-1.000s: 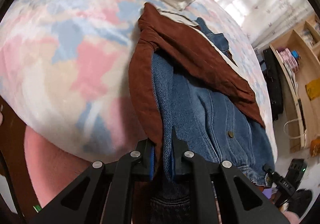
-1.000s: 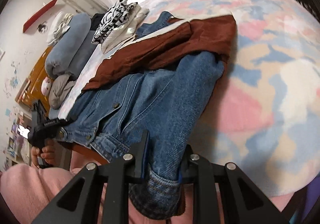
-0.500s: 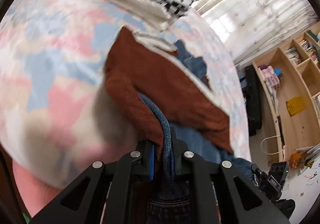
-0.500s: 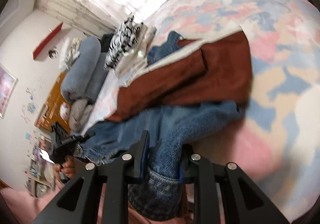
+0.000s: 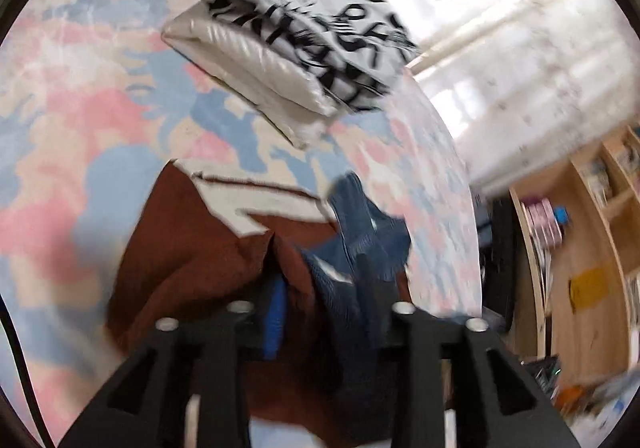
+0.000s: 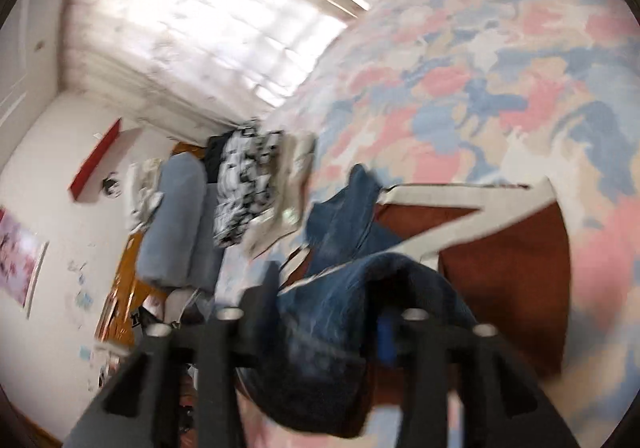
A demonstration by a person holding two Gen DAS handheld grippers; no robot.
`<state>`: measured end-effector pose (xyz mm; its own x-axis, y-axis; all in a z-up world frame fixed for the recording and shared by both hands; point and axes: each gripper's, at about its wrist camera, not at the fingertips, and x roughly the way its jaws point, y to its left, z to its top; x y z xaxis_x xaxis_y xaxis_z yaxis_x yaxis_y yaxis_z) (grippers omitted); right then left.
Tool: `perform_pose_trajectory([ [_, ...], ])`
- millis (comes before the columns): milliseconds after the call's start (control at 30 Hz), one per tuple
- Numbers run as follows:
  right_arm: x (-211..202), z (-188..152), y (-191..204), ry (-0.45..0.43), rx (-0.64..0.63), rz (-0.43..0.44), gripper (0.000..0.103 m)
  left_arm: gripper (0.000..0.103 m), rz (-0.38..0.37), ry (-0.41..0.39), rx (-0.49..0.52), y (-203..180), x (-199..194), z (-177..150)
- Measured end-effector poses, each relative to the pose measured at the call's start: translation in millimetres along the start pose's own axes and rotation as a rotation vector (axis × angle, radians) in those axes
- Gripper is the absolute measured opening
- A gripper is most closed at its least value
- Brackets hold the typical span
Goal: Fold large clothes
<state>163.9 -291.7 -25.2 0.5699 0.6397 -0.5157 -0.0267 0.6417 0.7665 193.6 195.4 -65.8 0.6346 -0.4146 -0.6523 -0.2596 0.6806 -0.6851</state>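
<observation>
A blue denim jacket with a rust-brown lining (image 5: pixel 188 268) lies bunched on the pastel bedspread (image 5: pixel 80 120). In the left wrist view its denim collar (image 5: pixel 368 232) sticks up beyond the fingers. My left gripper (image 5: pixel 324 312) has its jaws spread, with denim and brown cloth draped between them. In the right wrist view the denim hem (image 6: pixel 340 320) humps up between the jaws of my right gripper (image 6: pixel 324 308), which are also spread, and the brown lining (image 6: pixel 504 256) lies to the right. Both views are motion-blurred.
A folded stack of a black-and-white patterned garment on a cream one (image 5: pixel 288 44) lies further up the bed, also in the right wrist view (image 6: pixel 256 184). Blue-grey pillows (image 6: pixel 176 224) lie at the bed's head. Wooden shelves (image 5: pixel 580 248) stand to the right.
Both grippers have swung forward over the bed, carrying the jacket's lower edge up over its body. Their jaws, shut on the cloth before, now stand apart. The folded stack looms closer.
</observation>
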Motion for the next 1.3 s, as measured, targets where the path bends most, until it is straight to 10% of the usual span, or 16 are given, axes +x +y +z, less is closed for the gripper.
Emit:
perform_pose_trajectory([
  [233, 45, 19, -42, 0.035, 0.125, -0.014, 0.069, 0.053, 0.119, -0.008, 0.061, 10, 40, 26],
  [467, 46, 27, -56, 0.032, -0.019, -0.225, 0.07, 0.053, 0.274, 0.102, 0.355, 1, 91, 27],
  [800, 104, 26, -74, 0.144, -0.064, -0.331, 0.069, 0.046, 0.344, 0.19, 0.481, -6, 148, 23],
  [833, 108, 24, -72, 0.141, -0.089, -0.352, 0.057, 0.028, 0.338, 0.176, 0.511, -8, 148, 21],
  [867, 111, 22, -68, 0.132, -0.128, -0.389, 0.017, 0.012, 0.341, 0.165, 0.54, -11, 146, 17],
  [900, 115, 20, -62, 0.127, -0.188, -0.456, 0.008, 0.01, 0.353, 0.146, 0.562, -15, 144, 14],
  [1133, 73, 36, -9, -0.141, -0.386, -0.43, 0.006, 0.008, 0.396, -0.04, 0.57, -29, 109, 13],
  [1300, 116, 44, -49, -0.042, -0.359, -0.567, 0.006, 0.009, 0.448, -0.004, 0.544, -7, 145, 15],
])
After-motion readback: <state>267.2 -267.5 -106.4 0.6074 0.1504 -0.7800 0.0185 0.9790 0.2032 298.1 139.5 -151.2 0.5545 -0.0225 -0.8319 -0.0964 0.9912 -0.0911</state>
